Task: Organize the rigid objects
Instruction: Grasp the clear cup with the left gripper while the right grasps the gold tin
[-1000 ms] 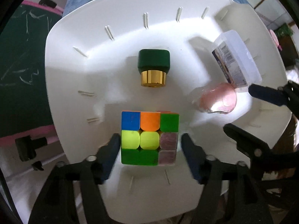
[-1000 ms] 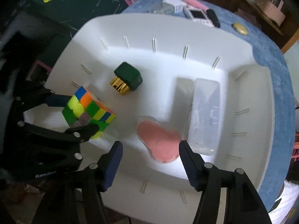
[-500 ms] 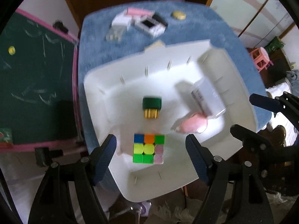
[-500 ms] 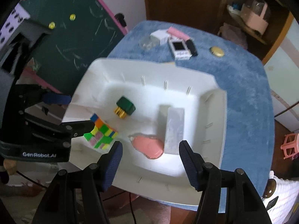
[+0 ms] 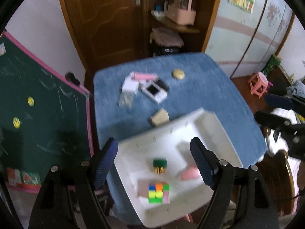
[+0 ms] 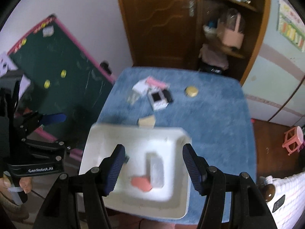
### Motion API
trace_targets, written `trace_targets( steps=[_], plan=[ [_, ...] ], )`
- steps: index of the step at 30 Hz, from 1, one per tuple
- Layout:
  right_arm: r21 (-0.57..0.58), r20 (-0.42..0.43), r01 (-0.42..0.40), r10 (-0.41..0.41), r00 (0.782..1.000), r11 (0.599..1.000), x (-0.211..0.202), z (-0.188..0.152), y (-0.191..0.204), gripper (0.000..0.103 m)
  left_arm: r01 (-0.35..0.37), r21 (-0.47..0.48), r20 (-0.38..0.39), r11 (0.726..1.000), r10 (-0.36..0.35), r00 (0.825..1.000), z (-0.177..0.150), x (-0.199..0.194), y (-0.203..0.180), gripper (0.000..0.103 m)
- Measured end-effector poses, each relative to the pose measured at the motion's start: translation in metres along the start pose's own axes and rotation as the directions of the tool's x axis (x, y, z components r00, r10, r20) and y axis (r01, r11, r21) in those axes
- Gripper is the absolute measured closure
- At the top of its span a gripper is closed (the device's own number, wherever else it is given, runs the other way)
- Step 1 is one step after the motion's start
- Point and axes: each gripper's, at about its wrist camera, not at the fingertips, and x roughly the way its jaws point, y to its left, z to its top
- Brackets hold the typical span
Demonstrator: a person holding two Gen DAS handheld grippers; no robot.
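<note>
Both claws high above white tray (image 5: 225, 133) on blue desk (image 5: 200, 87), frames blurred

Left claw (image 5: 155, 159) empty, jaws apart and just been opening wider, nothing between pads

Right claw (image 6: 152, 168) empty, jaws parted, gripping nothing

Inside tray: colour cube (image 5: 158, 193) at near side, green-capped gold bottle (image 5: 159, 165) just behind it, pink soap-like piece (image 6: 141, 183) touching clear plastic box (image 6: 156, 169)

Outside tray, on desk beyond: small white boxes (image 6: 148, 91), gold disc (image 6: 191, 91), tan block (image 6: 146, 122)

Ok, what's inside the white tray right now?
The white tray holds a colour cube, a green-and-gold block, a pink piece and a clear box. The gripper fingers cover part of its floor.
</note>
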Motion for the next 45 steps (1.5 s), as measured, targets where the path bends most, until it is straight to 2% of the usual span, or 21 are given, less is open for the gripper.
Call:
trace_targets(
  steps=[3,6,13,18,23,28,33,39,45],
  plan=[
    [0.026,0.043,0.042,-0.043,0.998,0.999,-0.017,0.031,-0.016,0.033,-0.013,-0.016,0.033,1.0,0.014,0.999,0.028,-0.001,0.009,0.022],
    [0.05,0.078,0.068,-0.072,0.994,0.996,-0.028,0.063,-0.034,0.032,-0.041,-0.039,0.067,0.998,0.043,0.997,0.06,0.001,0.02,0.022],
    [0.057,0.124,0.124,-0.13,0.984,0.991,-0.018,0.145,-0.07,0.032,-0.098,-0.099,0.076,0.99,0.106,0.991,0.126,0.025,0.052,0.022],
    [0.092,0.103,0.129,-0.139,0.985,0.987,0.029,0.194,-0.096,0.032,-0.135,-0.129,0.02,0.982,0.138,0.99,0.15,0.073,0.071,0.022],
    [0.121,0.038,0.132,-0.137,0.99,0.984,0.101,0.225,-0.117,0.032,-0.16,-0.134,-0.084,0.978,0.15,0.985,0.151,0.138,0.084,0.022],
    [0.156,-0.067,0.125,-0.116,0.991,0.98,0.183,0.229,-0.137,0.032,-0.17,-0.09,-0.184,0.981,0.152,0.971,0.137,0.204,0.09,0.022],
    [0.192,-0.182,0.134,-0.099,0.978,0.972,0.262,0.213,-0.154,0.032,-0.134,-0.082,-0.288,0.988,0.105,0.952,0.12,0.259,0.099,0.022],
    [0.24,-0.306,0.142,-0.064,0.95,0.96,0.336,0.185,-0.165,0.032,-0.115,-0.07,-0.364,0.991,0.082,0.928,0.101,0.3,0.101,0.022],
    [0.275,-0.361,0.15,-0.042,0.932,0.95,0.378,0.172,-0.166,0.032,-0.101,-0.068,-0.399,0.993,0.066,0.915,0.091,0.32,0.099,0.022]
  ],
)
